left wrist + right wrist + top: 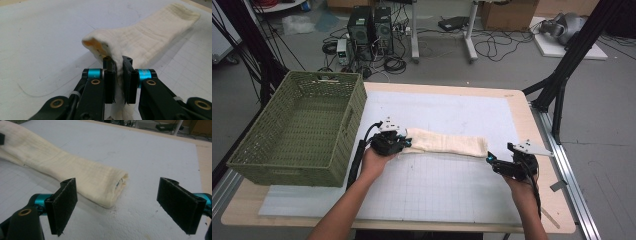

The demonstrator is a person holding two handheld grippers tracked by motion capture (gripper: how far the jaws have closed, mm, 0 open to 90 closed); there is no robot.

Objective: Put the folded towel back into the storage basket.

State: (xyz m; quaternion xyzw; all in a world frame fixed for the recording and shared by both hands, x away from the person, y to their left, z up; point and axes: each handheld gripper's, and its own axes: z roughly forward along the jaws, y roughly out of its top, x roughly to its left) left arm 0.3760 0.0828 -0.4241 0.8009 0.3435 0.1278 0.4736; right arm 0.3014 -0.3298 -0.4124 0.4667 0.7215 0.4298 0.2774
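Left gripper view: left hand-held gripper (117, 75) pinches cream cloth (147, 37); right hand-held gripper (125, 205) spread wide.

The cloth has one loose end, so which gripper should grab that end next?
The right gripper, most likely. Its jaws stand wide open just short of the cloth's free end, nothing between them. The left gripper is already shut on the other end, near the green basket, so it cannot take it.

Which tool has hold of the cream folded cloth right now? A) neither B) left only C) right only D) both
B: the left tool has its jaws shut on one end of the cream folded cloth, while the right tool stands with jaws wide open near the other end, touching nothing.
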